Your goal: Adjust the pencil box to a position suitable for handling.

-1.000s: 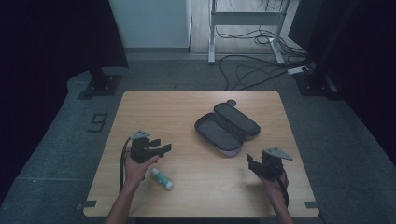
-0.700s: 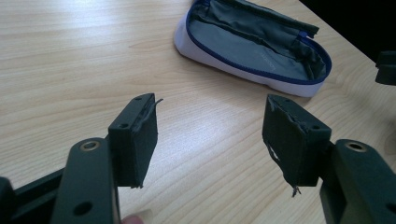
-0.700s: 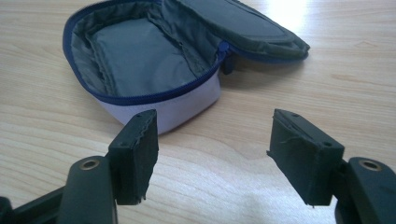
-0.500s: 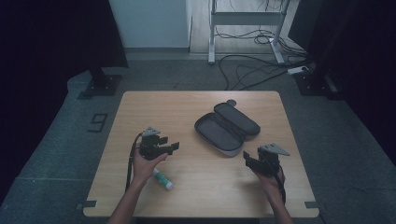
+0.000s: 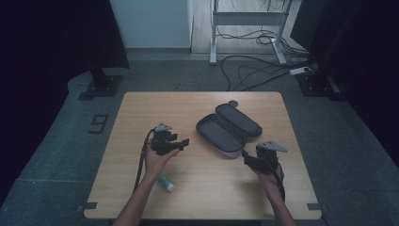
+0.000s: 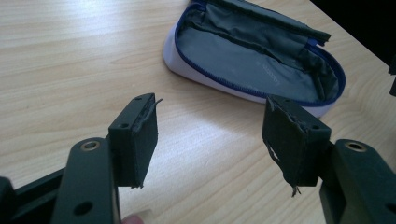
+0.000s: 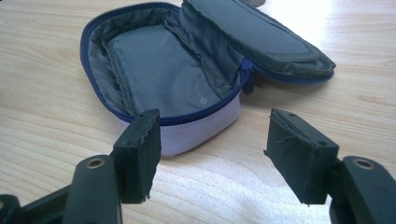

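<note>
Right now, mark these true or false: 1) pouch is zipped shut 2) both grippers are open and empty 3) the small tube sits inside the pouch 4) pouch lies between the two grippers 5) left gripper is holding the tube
1) False. The pouch lies unzipped, its lid folded back and its grey lining showing.
2) True. The left gripper and the right gripper both have their jaws apart with nothing between them.
3) False. The tube lies on the table, near the person's left forearm.
4) True, in the high view.
5) False. The tube lies free on the table.
</note>
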`<state>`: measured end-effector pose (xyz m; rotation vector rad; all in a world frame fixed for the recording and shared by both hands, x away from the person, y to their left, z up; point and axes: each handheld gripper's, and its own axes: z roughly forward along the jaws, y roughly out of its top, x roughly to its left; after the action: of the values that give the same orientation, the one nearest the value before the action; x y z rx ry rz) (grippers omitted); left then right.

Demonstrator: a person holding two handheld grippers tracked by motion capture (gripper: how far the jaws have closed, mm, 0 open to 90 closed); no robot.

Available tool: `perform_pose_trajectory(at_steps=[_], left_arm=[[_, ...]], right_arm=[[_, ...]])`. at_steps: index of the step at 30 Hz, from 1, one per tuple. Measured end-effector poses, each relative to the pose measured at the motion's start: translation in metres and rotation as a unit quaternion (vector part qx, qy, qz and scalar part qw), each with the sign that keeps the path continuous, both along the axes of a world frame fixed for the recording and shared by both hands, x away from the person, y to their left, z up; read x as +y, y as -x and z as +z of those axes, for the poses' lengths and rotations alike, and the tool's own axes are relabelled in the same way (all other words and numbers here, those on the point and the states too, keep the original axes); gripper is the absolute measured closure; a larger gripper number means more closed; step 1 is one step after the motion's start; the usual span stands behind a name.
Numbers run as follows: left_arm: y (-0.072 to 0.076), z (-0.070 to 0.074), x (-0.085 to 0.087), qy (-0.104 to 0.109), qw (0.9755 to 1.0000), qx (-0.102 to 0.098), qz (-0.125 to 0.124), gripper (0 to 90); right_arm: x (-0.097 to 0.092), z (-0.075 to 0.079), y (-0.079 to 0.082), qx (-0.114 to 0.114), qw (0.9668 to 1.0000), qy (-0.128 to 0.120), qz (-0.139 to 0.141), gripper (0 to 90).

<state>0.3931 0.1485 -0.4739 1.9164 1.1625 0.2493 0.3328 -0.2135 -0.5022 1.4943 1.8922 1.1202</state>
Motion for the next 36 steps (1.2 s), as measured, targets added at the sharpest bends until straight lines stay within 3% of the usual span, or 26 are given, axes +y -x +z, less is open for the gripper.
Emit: perform_pose_trajectory(at_steps=[15,22,26,36], left_arm=[[-0.014,-0.007,-0.002,0.006,0.9998,0.011,0.016,36.6],[-0.023,-0.009,-0.012,0.003,0.9997,0.019,0.014,36.6],[-0.029,-0.009,-0.017,0.012,0.9995,0.024,0.016,36.7],[-0.047,-0.008,-0.031,-0.004,0.9992,0.036,0.017,37.0]], right_arm=[[0.008,-0.001,-0.01,0.001,0.9999,0.003,0.009,36.3],[0.011,0.0,-0.015,0.004,0.9999,0.004,0.009,36.5],[0.012,0.002,-0.018,0.004,0.9999,0.007,0.01,36.5],[0.01,0.007,-0.026,0.006,0.9999,0.005,0.007,38.2]])
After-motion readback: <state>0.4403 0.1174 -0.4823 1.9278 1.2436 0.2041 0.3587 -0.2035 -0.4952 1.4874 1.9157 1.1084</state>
